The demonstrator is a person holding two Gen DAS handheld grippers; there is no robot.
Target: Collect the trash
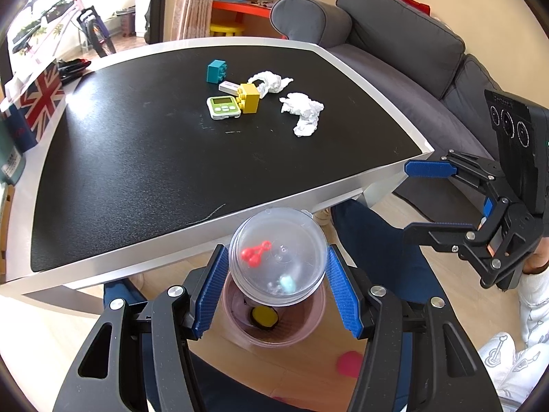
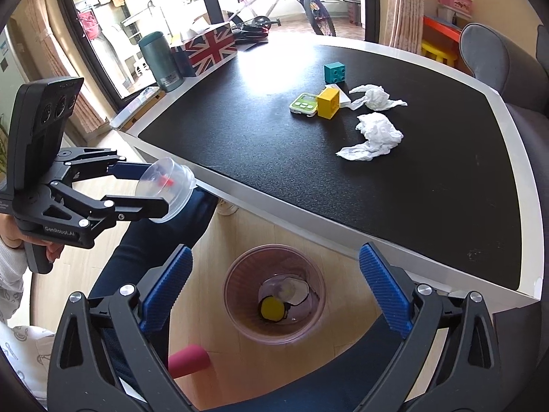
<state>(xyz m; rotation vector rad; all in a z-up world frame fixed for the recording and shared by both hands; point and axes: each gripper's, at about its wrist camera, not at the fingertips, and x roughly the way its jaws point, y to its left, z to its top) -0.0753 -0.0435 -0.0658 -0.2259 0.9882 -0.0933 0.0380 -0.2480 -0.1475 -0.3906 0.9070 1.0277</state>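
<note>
My left gripper (image 1: 278,281) is shut on a clear plastic cup (image 1: 278,255) with small red and blue bits inside, held over a pinkish translucent trash bin (image 1: 274,322) on the floor by the table's front edge. The held cup also shows in the right wrist view (image 2: 166,190). My right gripper (image 2: 274,292) is open and empty above the bin (image 2: 274,297), which holds a yellow round piece (image 2: 272,309). Two crumpled white tissues lie on the black table, one nearer (image 1: 303,113) (image 2: 374,132), one farther (image 1: 271,80) (image 2: 375,98).
On the table (image 1: 137,158) lie a teal brick (image 1: 216,71), a yellow brick (image 1: 248,98), a green timer (image 1: 223,107) and a small white item (image 1: 228,86). A Union Jack box (image 2: 206,48) and a green flask (image 2: 161,61) stand at the far corner. A grey sofa (image 1: 394,44) is beyond.
</note>
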